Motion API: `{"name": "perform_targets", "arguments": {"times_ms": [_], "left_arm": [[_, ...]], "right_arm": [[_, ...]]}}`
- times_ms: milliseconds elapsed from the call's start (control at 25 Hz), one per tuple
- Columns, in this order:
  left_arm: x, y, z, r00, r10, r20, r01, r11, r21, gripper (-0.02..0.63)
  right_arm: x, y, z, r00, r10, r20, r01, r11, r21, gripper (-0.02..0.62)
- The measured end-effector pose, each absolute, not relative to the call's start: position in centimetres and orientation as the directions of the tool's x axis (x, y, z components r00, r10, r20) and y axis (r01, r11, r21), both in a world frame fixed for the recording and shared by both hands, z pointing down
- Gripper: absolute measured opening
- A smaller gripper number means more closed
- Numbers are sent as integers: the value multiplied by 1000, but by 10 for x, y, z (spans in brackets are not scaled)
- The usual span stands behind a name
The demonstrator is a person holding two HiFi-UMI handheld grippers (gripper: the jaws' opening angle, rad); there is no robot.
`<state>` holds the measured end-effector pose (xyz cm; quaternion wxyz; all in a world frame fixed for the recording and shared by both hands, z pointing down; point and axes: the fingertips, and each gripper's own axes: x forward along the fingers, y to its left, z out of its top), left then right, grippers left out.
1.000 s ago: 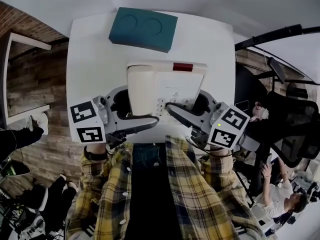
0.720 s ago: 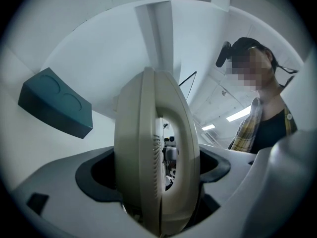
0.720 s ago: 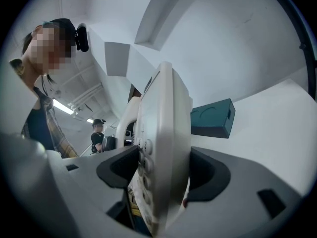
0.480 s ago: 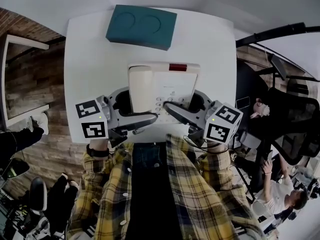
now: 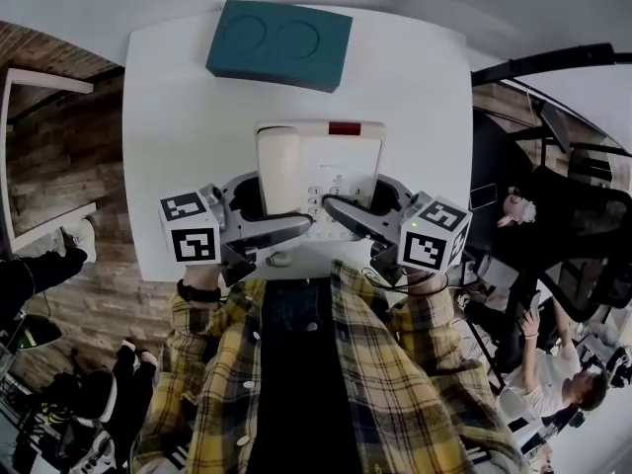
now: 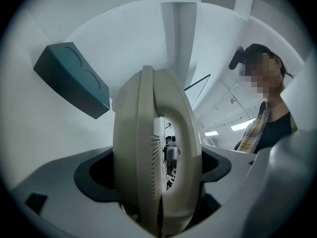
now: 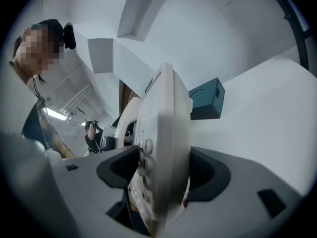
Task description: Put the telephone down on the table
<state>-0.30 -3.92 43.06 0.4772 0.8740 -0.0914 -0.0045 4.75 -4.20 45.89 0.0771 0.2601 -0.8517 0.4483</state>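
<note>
1. Since a second ago, the telephone (image 5: 331, 166) looks smaller, so it has gone down toward the white table (image 5: 178, 117). Both tools have come closer in.
2. On the left, the left gripper (image 5: 265, 210) squeezes the side with the handset (image 5: 278, 171) between its jaws.
3. In the middle, the telephone is over the near part of the table, well apart from the teal box (image 5: 279, 44). I cannot tell if it touches the table yet.
4. On the right, the right gripper (image 5: 367, 207) squeezes the side with the buttons.
5. If one tool lets go first, the telephone could tip and the handset could slide off. It is close to the near edge, so it could fall.
</note>
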Motion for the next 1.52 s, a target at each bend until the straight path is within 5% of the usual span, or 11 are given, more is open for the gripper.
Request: {"name": "perform_targets", "arguments": {"times_ms": [1520], "left_arm": [[1, -47, 518, 952, -196, 237, -289, -309, 906, 446]], "right_arm": [[57, -43, 538, -823, -333, 461, -554, 285, -783, 281]]}}
